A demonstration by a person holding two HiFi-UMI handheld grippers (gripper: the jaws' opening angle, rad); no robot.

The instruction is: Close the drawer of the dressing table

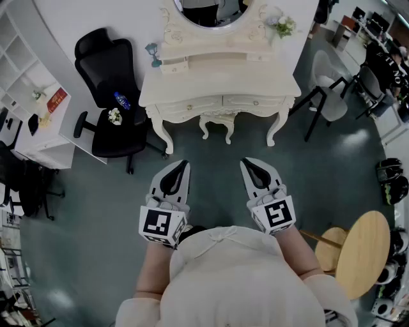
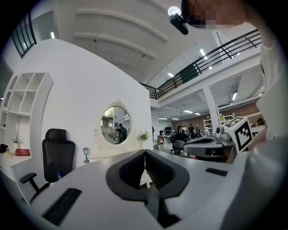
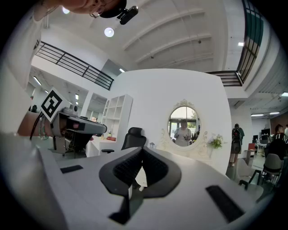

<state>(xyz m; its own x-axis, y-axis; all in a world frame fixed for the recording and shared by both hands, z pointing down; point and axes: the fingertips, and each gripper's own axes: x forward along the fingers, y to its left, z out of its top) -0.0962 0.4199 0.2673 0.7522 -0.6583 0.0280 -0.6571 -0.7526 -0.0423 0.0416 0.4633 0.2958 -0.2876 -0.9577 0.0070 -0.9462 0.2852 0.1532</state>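
Note:
The white dressing table [image 1: 217,80] with an oval mirror [image 1: 211,13] stands at the top of the head view. A small drawer [image 1: 174,64] on its top at the left juts out a little. The two front drawers [image 1: 222,104] look flush. My left gripper [image 1: 185,163] and right gripper [image 1: 244,161] are side by side over the green floor, well short of the table, both shut and holding nothing. In the left gripper view the left gripper's [image 2: 145,152] jaws meet at the tips, with the mirror [image 2: 114,125] beyond. The right gripper [image 3: 142,149] also points at the mirror [image 3: 183,127].
A black office chair [image 1: 110,96] with a bottle and flowers on its seat stands left of the table. White shelving [image 1: 32,112] is further left. Grey chairs [image 1: 332,89] are at the right, and a round wooden table [image 1: 362,252] at the lower right.

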